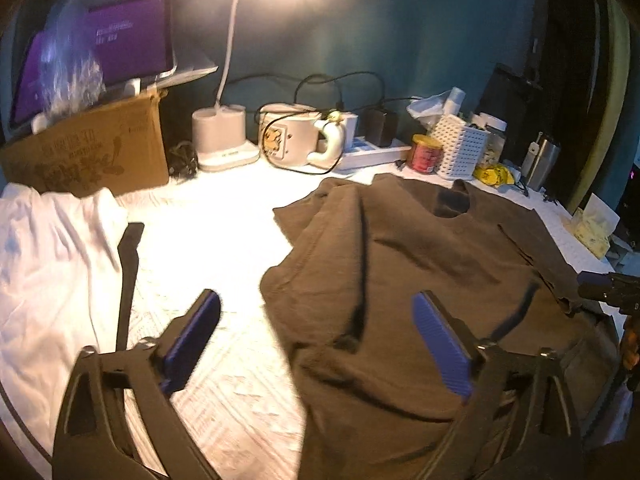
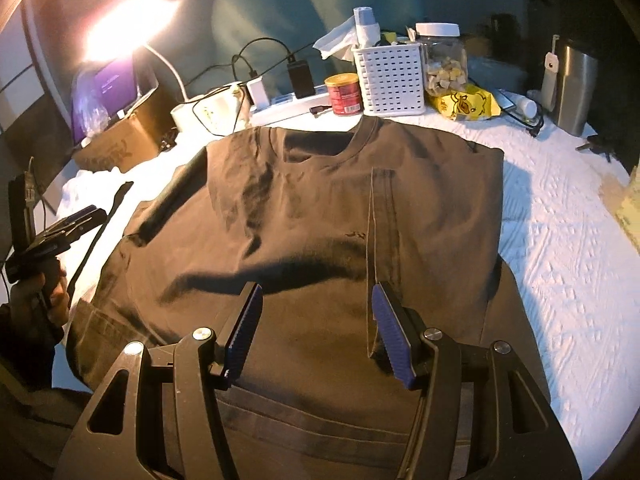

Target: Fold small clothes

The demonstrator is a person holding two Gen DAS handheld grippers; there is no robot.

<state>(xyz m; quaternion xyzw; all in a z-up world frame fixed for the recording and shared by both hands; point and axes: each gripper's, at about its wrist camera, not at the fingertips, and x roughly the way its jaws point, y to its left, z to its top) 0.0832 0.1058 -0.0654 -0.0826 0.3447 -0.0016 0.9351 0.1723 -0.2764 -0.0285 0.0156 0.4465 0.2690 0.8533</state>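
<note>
A brown T-shirt [image 2: 312, 216] lies spread front-up on the white-covered bench [image 2: 560, 248], its collar toward the white basket [image 2: 390, 80] at the back edge. The shirt's right side is already folded inward, so a sleeve edge runs as a straight line down the chest, below the collar and a little to the right of it. The left sleeve still sticks out, on the side of the shirt away from the basket and toward the cardboard box [image 1: 92, 148].

The right gripper [image 2: 316, 328] hangs over the lower part of the shirt, its blue-padded fingers spread wide with nothing between them; the right-hand pad sits just beside the bottom end of the folded sleeve edge. The left gripper [image 1: 320, 344] is also wide open and empty, held above the shirt's left edge, one finger over the bare bench cover and the other over the brown cloth.

Left of the shirt, in front of the cardboard box, a white garment [image 1: 52, 248] lies rumpled on the bench. Beside the basket stand a red tin [image 2: 343, 94] on one side and a clear jar [image 2: 444, 60] on the other, with a yellow packet [image 2: 468, 104] in front of the jar. A lit desk lamp [image 1: 224, 136] stands between the box and a white mug [image 1: 296, 140], further along the back edge from the basket.
</note>
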